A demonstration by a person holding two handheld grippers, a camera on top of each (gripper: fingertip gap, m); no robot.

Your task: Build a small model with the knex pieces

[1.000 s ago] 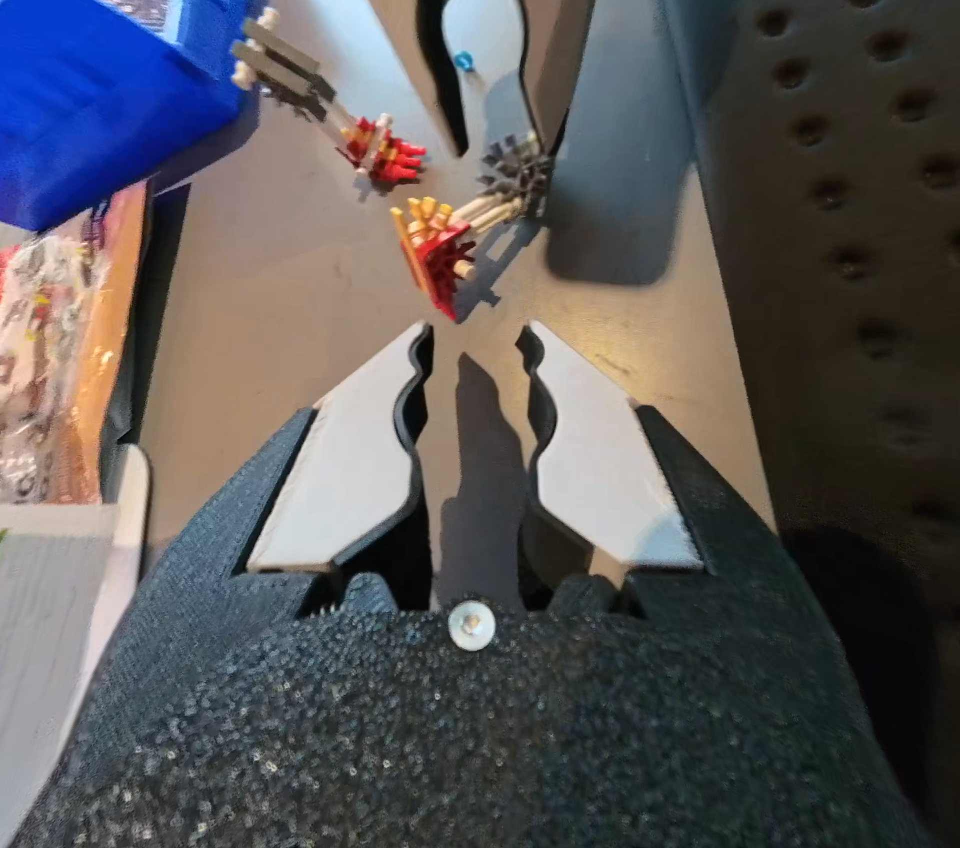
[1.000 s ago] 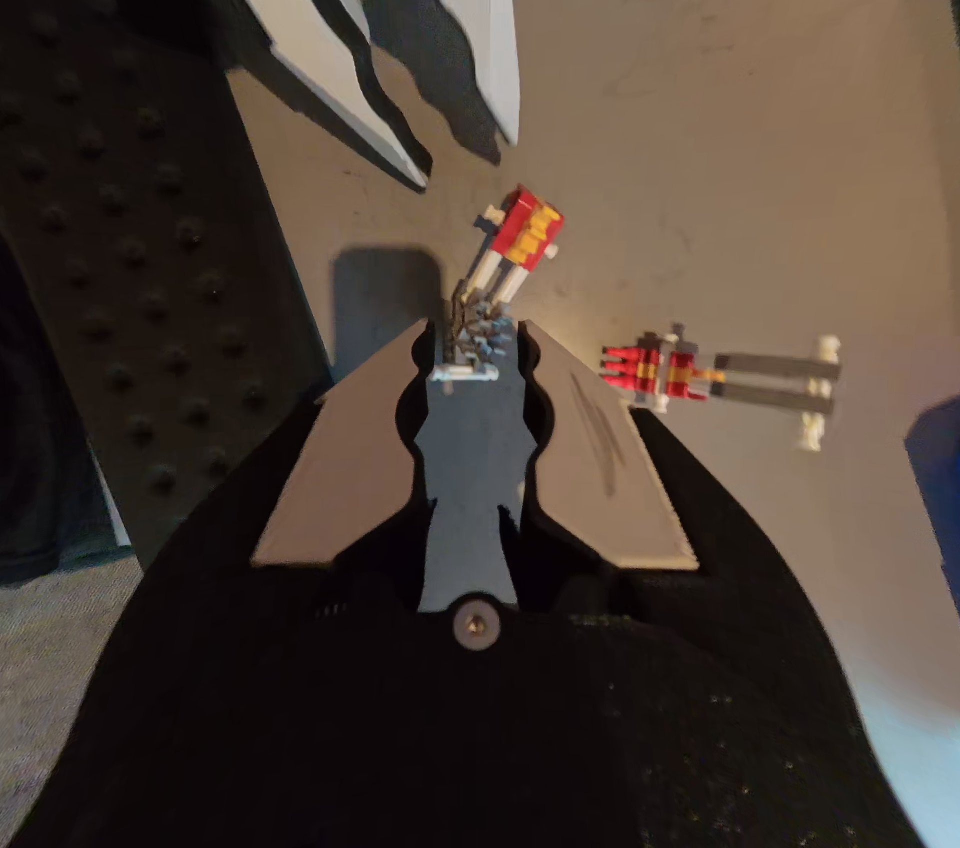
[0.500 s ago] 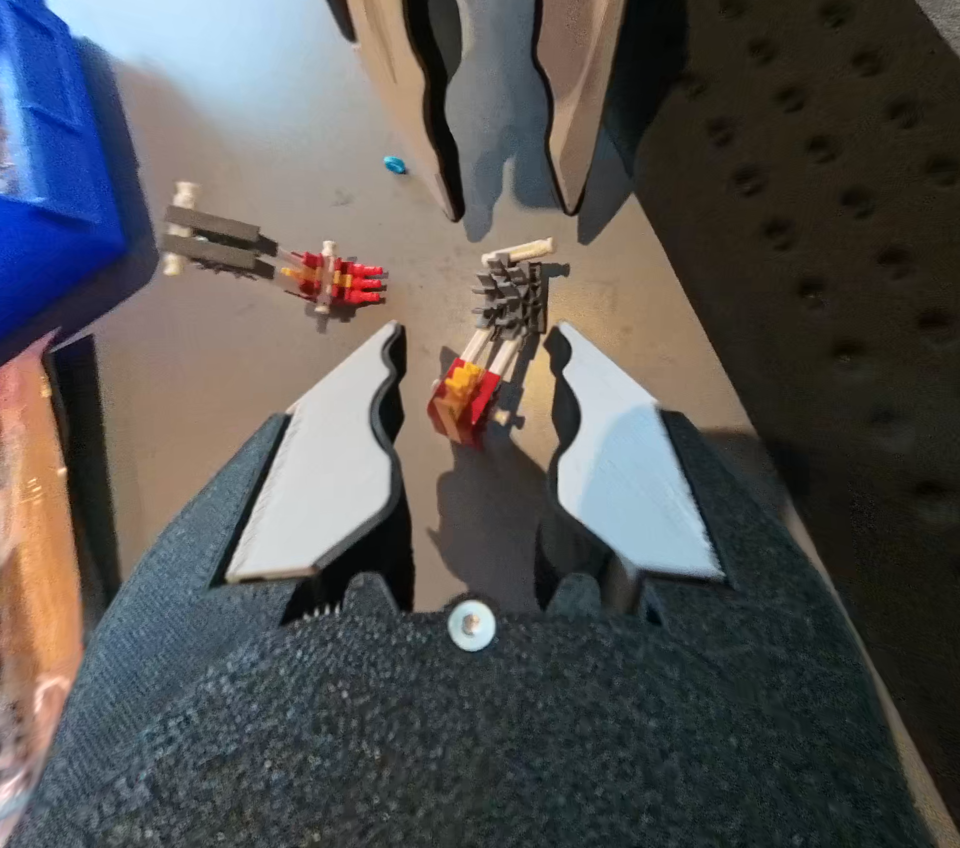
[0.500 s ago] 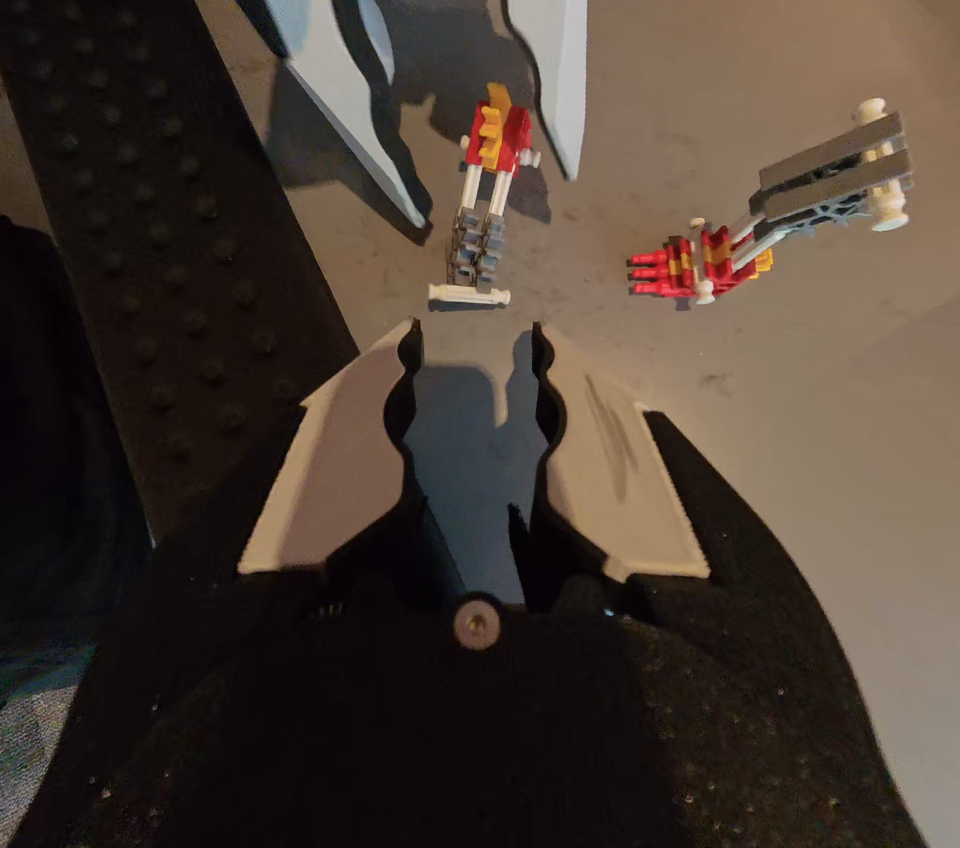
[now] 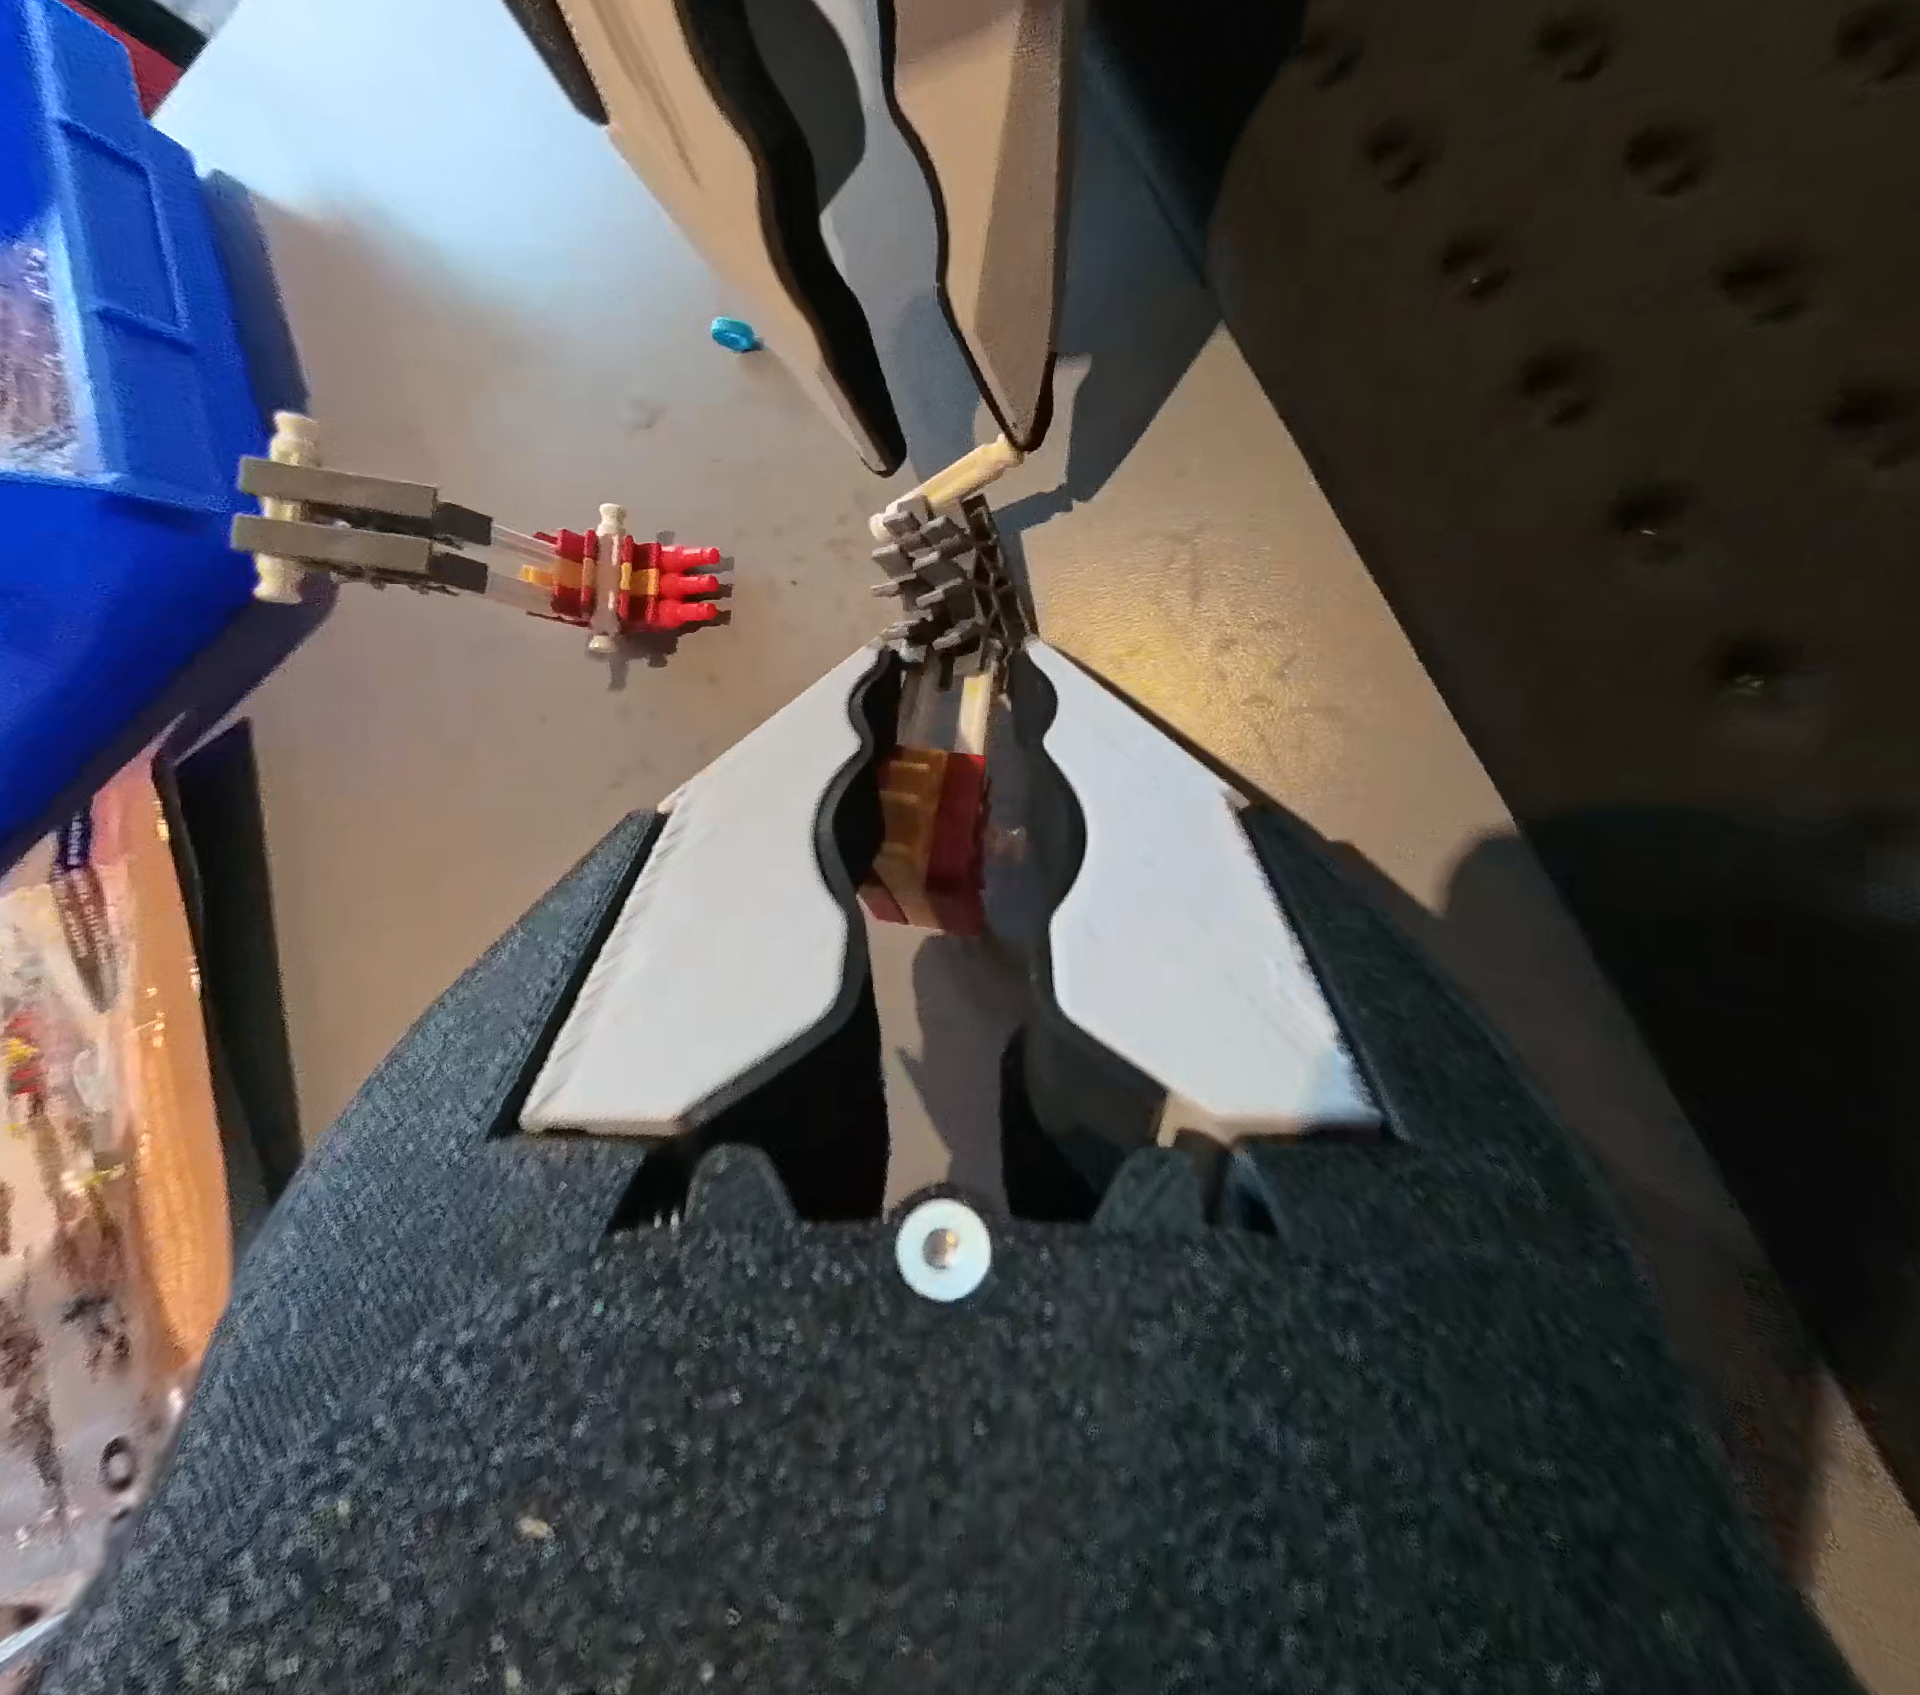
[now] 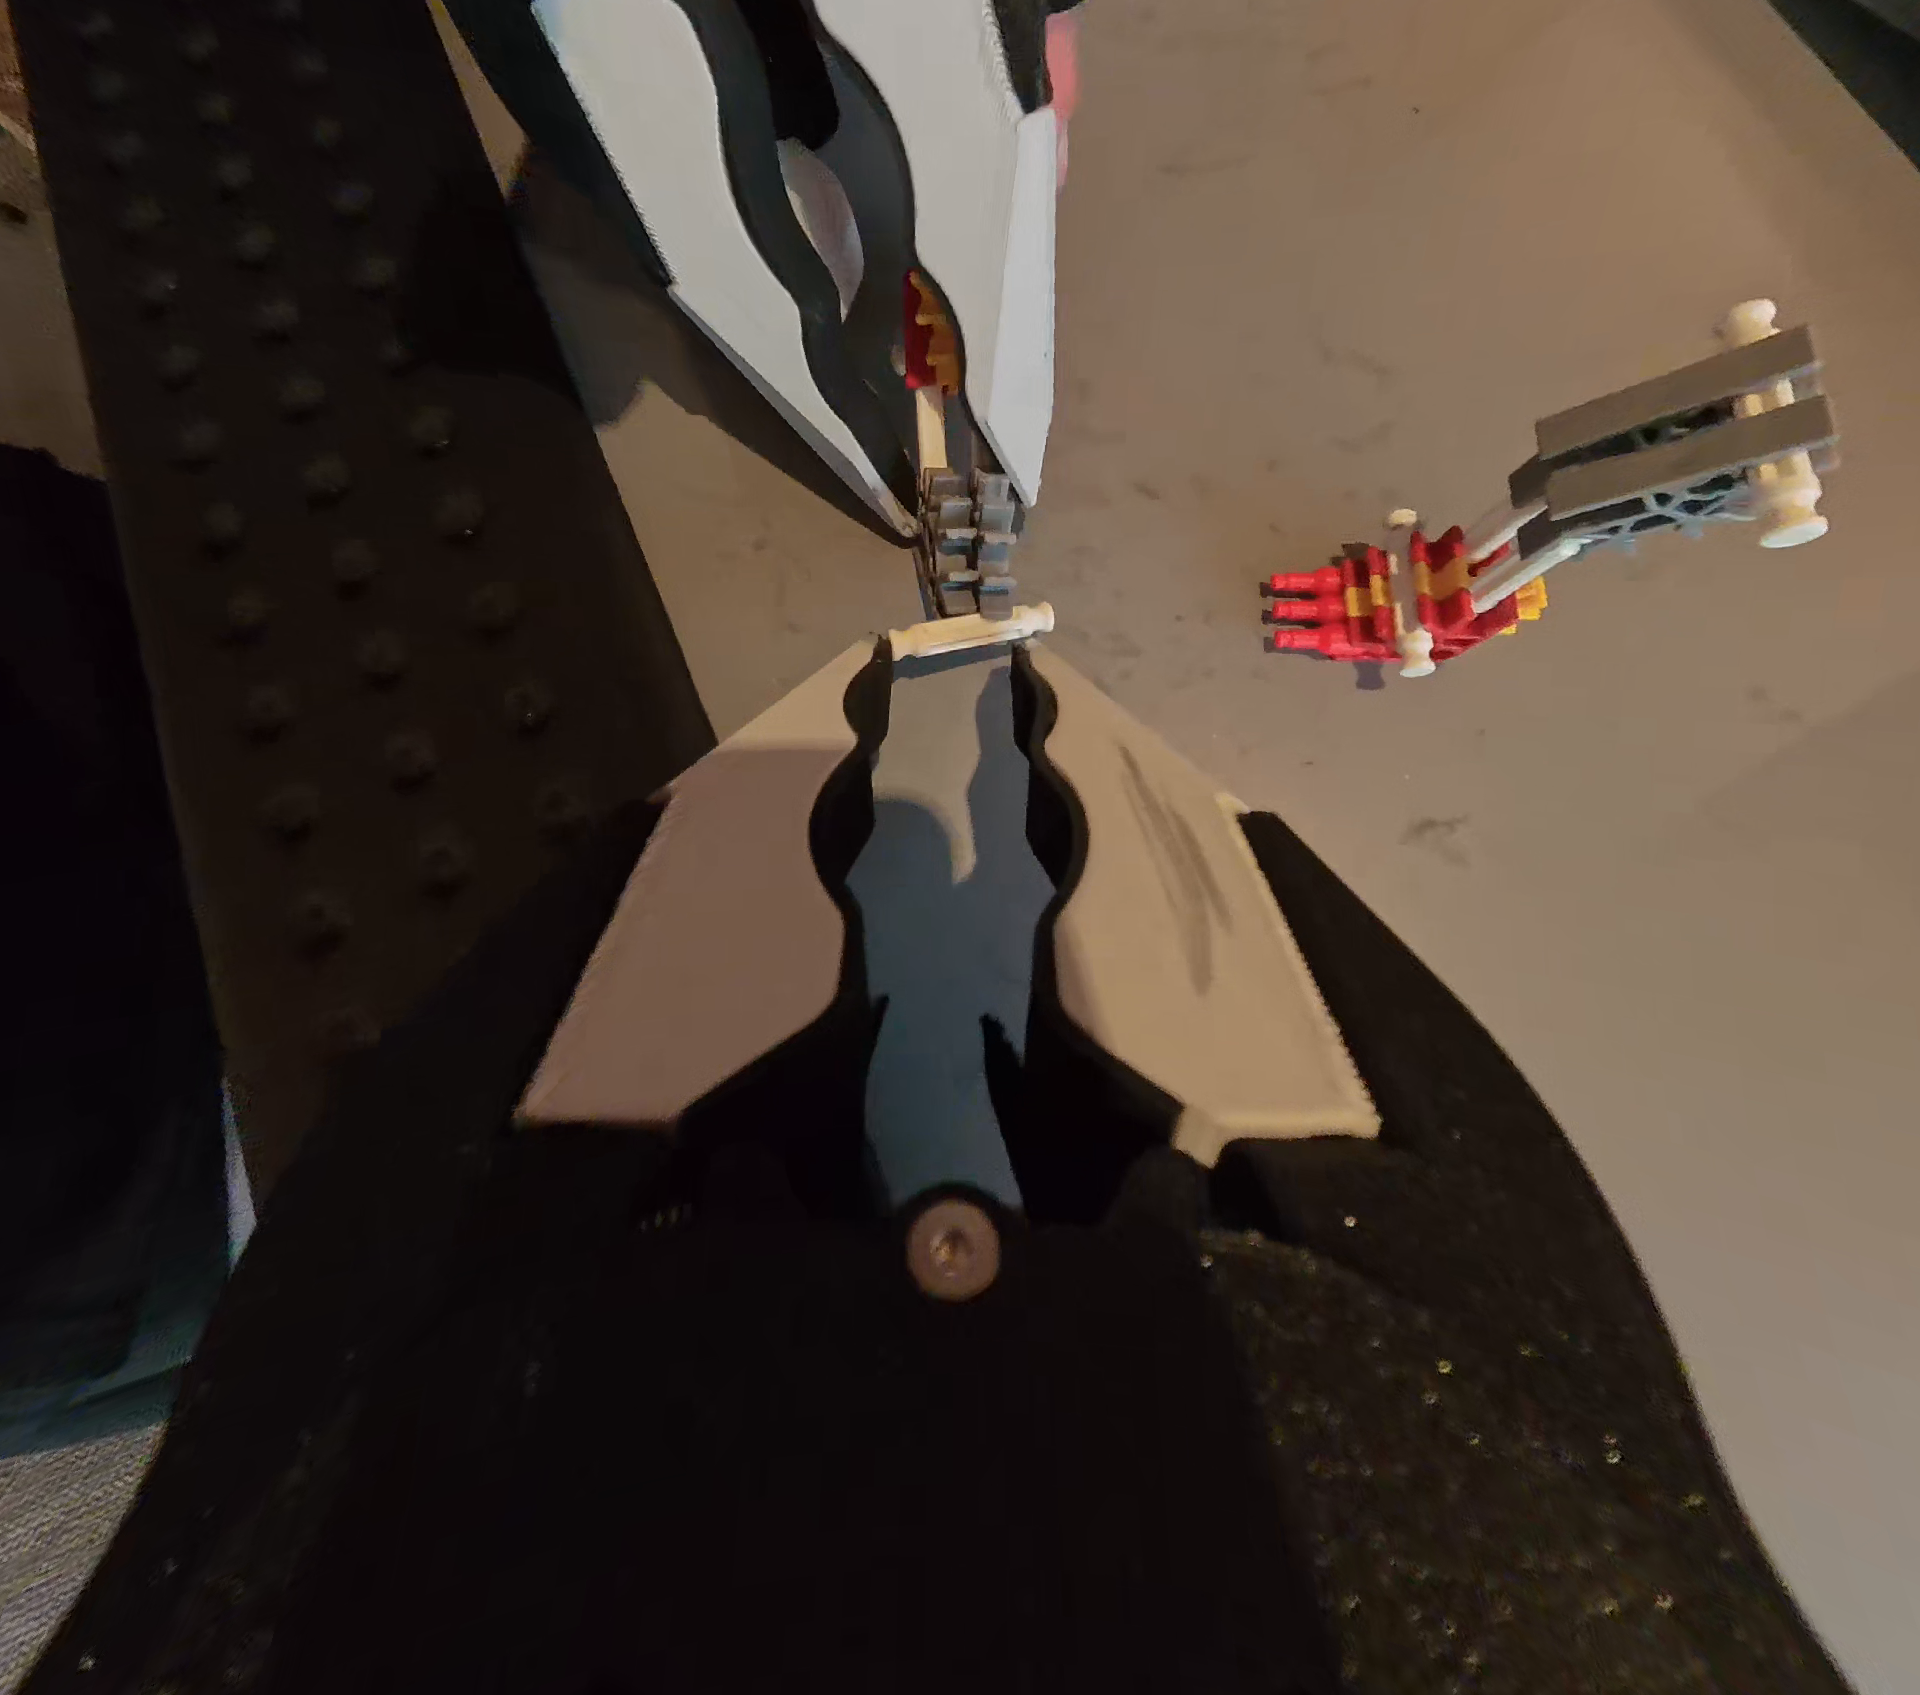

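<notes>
My left claw (image 5: 951,658) lies low over the table (image 5: 499,315), nearly closed on the small brick model (image 5: 940,710) at its red end. My right claw (image 6: 951,658), narrowly parted, touches its white pin (image 6: 971,632). A second brick model (image 5: 468,554) lies beside the blue bin (image 5: 94,419); a studded black mat (image 5: 1610,243) flanks us.

No legible text, label, brand, number or sign appears in either view. The orange packaging (image 5: 114,970) at the left edge carries printing too blurred to read.
</notes>
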